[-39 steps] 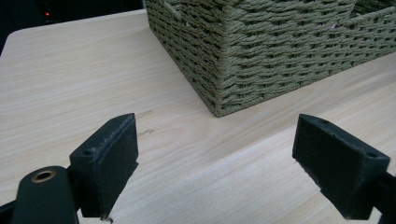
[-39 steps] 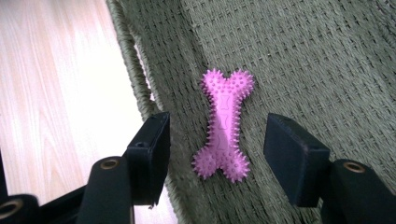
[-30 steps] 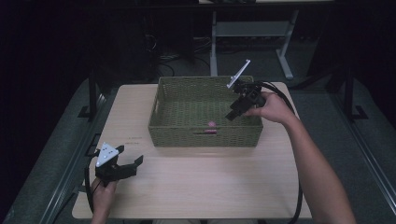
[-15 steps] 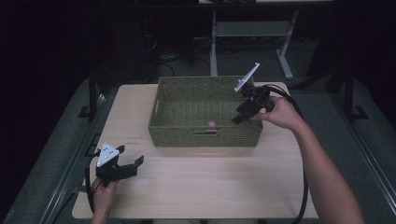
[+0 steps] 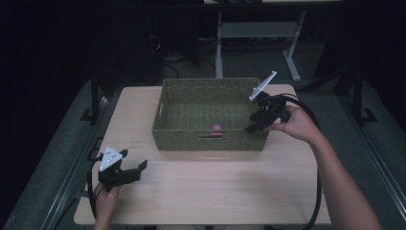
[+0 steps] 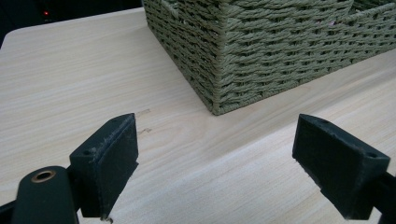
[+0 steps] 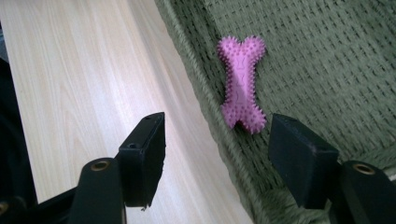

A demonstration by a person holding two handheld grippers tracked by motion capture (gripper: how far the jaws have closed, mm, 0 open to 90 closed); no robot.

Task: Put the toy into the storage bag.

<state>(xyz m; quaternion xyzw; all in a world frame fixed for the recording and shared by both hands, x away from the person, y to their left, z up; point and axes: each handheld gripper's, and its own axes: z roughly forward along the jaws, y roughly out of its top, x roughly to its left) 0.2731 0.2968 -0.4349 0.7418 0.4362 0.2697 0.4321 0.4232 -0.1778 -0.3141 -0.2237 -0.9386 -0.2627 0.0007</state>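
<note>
Pink spiked bone toy lying in the woven basket, right hand-held gripper poised over its rim.

The right hand-held gripper (image 5: 254, 125) is held open and empty. The toy (image 7: 240, 84) lies just ahead of it on the basket (image 5: 191, 86) floor; a reach in seems next. The left hand-held gripper (image 6: 215, 163) is held open above the bench (image 5: 215, 187).

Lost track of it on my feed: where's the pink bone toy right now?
The pink bone toy lies on the green woven basket's floor against its near wall, just ahead of the open right hand-held gripper.
</note>
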